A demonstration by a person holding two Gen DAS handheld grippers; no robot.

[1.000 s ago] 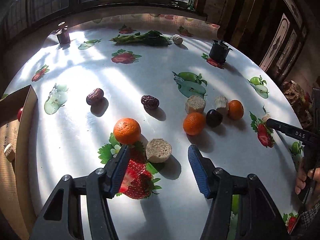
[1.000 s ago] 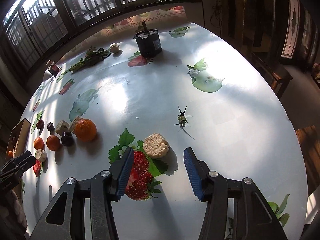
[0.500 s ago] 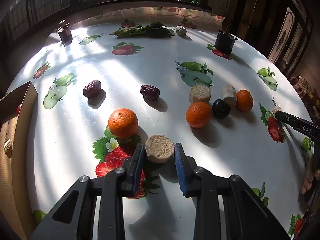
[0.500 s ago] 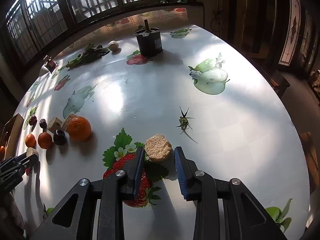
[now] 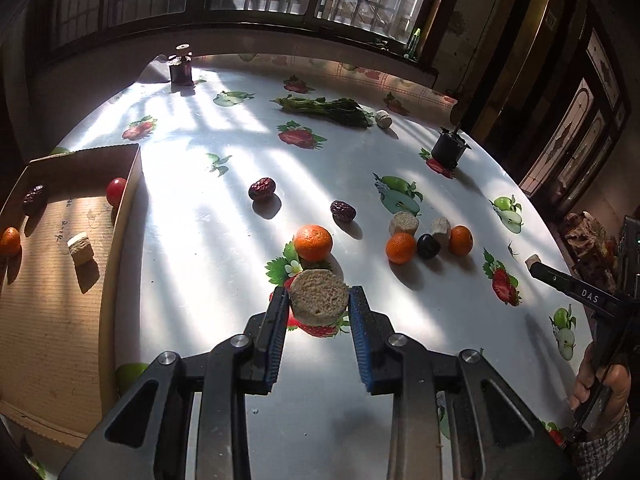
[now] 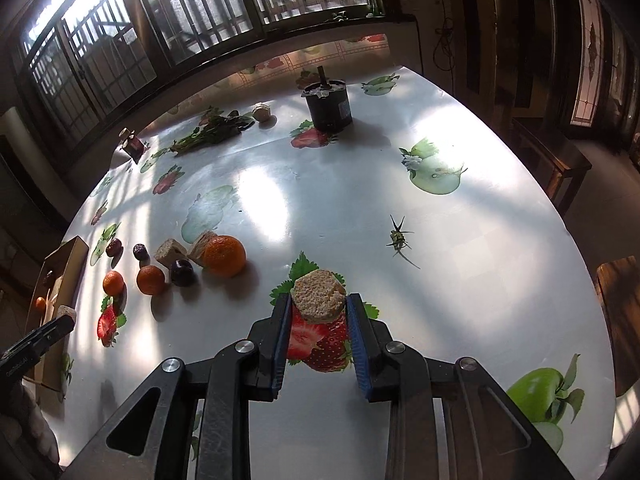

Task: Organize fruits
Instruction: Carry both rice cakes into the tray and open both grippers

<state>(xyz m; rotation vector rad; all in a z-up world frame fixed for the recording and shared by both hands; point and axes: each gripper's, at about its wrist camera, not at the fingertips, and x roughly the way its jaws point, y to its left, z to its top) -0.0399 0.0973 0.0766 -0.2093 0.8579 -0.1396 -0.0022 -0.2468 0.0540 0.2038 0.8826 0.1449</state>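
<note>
A: Grippers first. Left gripper point(image 5: 319, 302) clamped on a tan round slice point(image 5: 319, 297), jaws narrow, pads pressing its sides. Slice looks lifted off the table point(image 5: 208, 248), above a printed strawberry.

B: Right gripper point(image 6: 318, 307): same picture. Jaws narrow, pinching a second tan slice point(image 6: 318, 295) with a chipped edge. It also reads as clear of the cloth, though I judge that from the shadow only.

A: Orientation. Both slices are short discs, flat faces up and tilted toward the camera, so the short axis runs roughly upright. No real long axis; the jaws span the width.

B: Outward now. Just beyond the left slice, an orange point(image 5: 313, 242). Further right, a cluster: two more oranges, a dark plum point(image 5: 428, 245), two tan chunks. Two red dates point(image 5: 262, 189) sit apart toward the window.

A: Cardboard box point(image 5: 120, 216) at the left table edge holds a tan chunk, a cherry tomato point(image 5: 116, 191), a date and an orange.

B: Progress?

A: Early, by my reckoning. Four pieces boxed, two in hand, most of the fruit loose on the table. Greens point(image 5: 326, 106) and a black canister point(image 5: 448, 148) at the far side look untouched.
</note>
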